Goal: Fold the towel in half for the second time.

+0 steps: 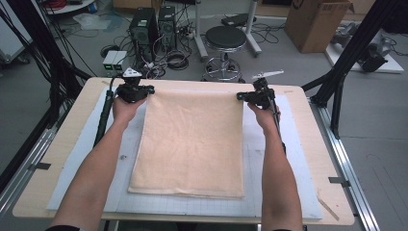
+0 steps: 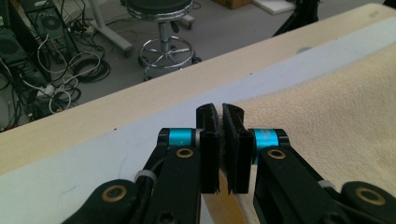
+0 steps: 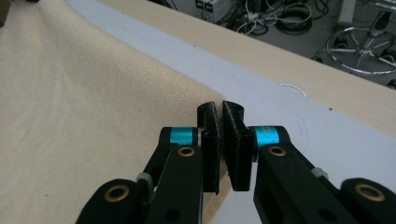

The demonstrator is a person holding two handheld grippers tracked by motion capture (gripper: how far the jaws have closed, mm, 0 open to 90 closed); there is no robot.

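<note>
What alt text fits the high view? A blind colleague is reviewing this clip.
Seen from above, a person's two hands each pinch a far corner of a beige towel with a tool, left tool and right tool both shut on it. The towel lies on a pale mat covering a wooden table.

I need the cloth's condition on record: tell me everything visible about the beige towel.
The beige towel looks like soft, nubby terry, plain and unpatterned. It lies spread lengthwise on the pale mat, near edge flat. The left gripper and right gripper are each shut on a far corner, lifting that edge slightly.
</note>
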